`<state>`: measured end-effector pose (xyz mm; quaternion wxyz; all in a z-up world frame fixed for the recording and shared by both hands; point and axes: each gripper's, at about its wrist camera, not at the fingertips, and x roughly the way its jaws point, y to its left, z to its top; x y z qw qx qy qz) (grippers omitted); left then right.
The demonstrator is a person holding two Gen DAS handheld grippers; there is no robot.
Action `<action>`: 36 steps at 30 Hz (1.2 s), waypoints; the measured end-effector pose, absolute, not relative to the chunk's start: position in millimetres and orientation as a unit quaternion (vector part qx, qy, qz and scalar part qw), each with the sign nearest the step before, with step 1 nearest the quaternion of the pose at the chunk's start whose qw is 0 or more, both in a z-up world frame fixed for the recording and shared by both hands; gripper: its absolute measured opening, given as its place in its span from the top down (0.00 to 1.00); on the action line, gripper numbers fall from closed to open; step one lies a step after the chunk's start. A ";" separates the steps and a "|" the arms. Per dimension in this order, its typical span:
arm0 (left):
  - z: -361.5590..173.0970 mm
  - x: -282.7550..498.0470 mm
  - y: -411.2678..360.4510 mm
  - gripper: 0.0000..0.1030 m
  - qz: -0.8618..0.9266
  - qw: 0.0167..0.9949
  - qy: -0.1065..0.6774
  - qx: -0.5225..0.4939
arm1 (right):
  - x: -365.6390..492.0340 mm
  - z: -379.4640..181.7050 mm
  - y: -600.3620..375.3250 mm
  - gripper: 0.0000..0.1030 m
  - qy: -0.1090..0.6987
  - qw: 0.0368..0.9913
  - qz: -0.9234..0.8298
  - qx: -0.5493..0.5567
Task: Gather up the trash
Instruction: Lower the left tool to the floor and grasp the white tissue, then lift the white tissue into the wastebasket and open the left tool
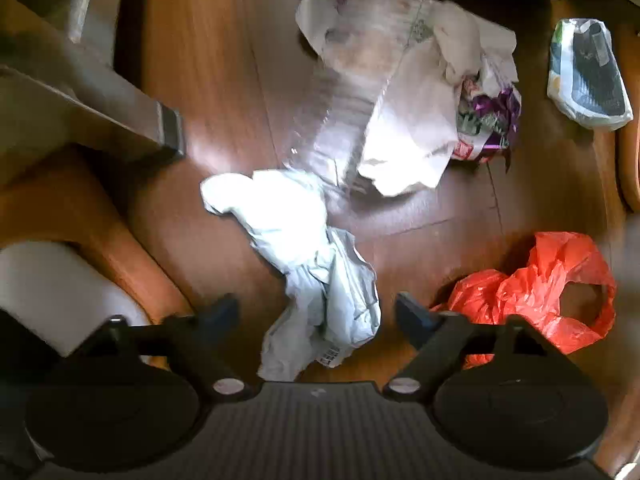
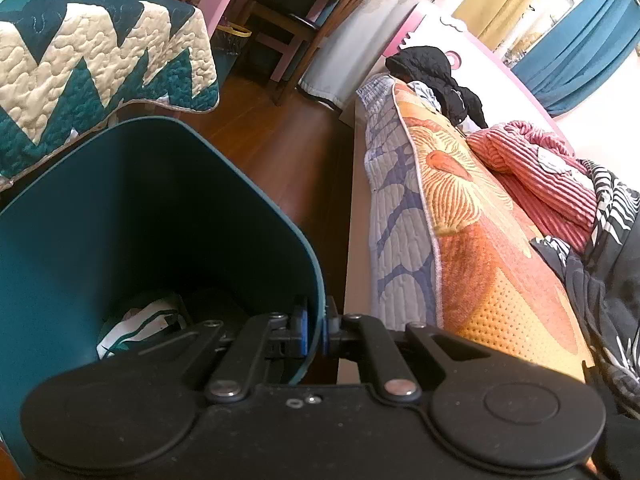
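My left gripper (image 1: 316, 312) is open above the wooden floor, its jaws on either side of a crumpled white-grey plastic bag (image 1: 308, 252). A red plastic bag (image 1: 536, 292) lies just right of it. Farther off lie a clear plastic sheet (image 1: 360, 80), white crumpled wrapping (image 1: 416, 128), a purple-printed wrapper (image 1: 488, 120) and a packet in clear plastic (image 1: 584, 76). My right gripper (image 2: 314, 328) is shut on the rim of a teal trash bin (image 2: 160, 216). A white and green piece of trash (image 2: 136, 328) lies in the bin's bottom.
A wooden furniture leg (image 1: 120, 120) and a white cylinder (image 1: 60, 292) stand left of the trash. In the right wrist view a bed with an orange quilt (image 2: 480, 240) is at right, a quilted teal cover (image 2: 100, 68) at left, a chair (image 2: 296, 36) behind.
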<state>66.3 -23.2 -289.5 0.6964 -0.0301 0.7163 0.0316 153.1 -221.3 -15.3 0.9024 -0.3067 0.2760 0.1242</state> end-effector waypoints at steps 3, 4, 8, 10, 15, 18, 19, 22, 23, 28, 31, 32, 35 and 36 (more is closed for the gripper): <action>-298.0 66.9 -23.1 0.52 0.023 0.687 0.726 -0.033 | 152.8 -15.5 -221.3 0.94 0.276 0.902 0.124 -0.307; -301.6 67.2 -21.9 0.65 0.024 0.683 0.729 -0.039 | 152.9 -15.4 -221.2 0.94 0.276 0.902 0.124 -0.307; -301.8 66.0 -17.4 0.83 0.025 0.686 0.726 -0.050 | 152.7 -15.6 -220.8 0.94 0.276 0.902 0.124 -0.307; -297.2 65.6 -13.9 0.86 0.027 0.690 0.721 -0.061 | 152.7 -15.6 -220.9 0.94 0.276 0.902 0.124 -0.307; -262.7 62.3 -10.5 0.88 0.045 0.696 0.712 -0.076 | 153.1 -15.8 -221.0 0.94 0.277 0.903 0.124 -0.303; -238.1 58.8 -14.6 0.88 0.037 0.700 0.708 -0.085 | 153.7 -15.7 -221.1 0.94 0.277 0.904 0.124 -0.303; -230.1 56.7 -17.1 0.88 0.030 0.702 0.707 -0.086 | 153.8 -15.7 -221.2 0.94 0.277 0.903 0.125 -0.302; -201.7 53.6 -26.9 0.88 0.006 0.711 0.696 -0.096 | 153.9 -15.4 -221.6 0.94 0.276 0.904 0.126 -0.302; -190.5 53.3 -32.0 0.88 -0.004 0.715 0.692 -0.098 | 153.8 -15.5 -221.6 0.94 0.276 0.904 0.126 -0.302; -136.8 49.5 -51.0 0.88 -0.053 0.744 0.654 -0.124 | 153.2 -14.6 -222.3 0.93 0.275 0.904 0.128 -0.302; -100.8 49.1 -53.0 0.88 -0.074 0.763 0.623 -0.155 | 152.6 -14.0 -222.3 0.94 0.276 0.904 0.130 -0.301; -87.4 48.1 -54.6 0.88 -0.084 0.770 0.612 -0.161 | 152.5 -13.8 -222.2 0.94 0.276 0.904 0.130 -0.300; -45.6 48.8 -59.4 0.88 -0.111 0.801 0.569 -0.153 | 151.4 -13.6 -221.6 0.94 0.274 0.904 0.133 -0.301; -31.0 52.4 -58.4 0.88 -0.116 0.811 0.553 -0.153 | 151.0 -13.6 -221.1 0.94 0.274 0.903 0.133 -0.303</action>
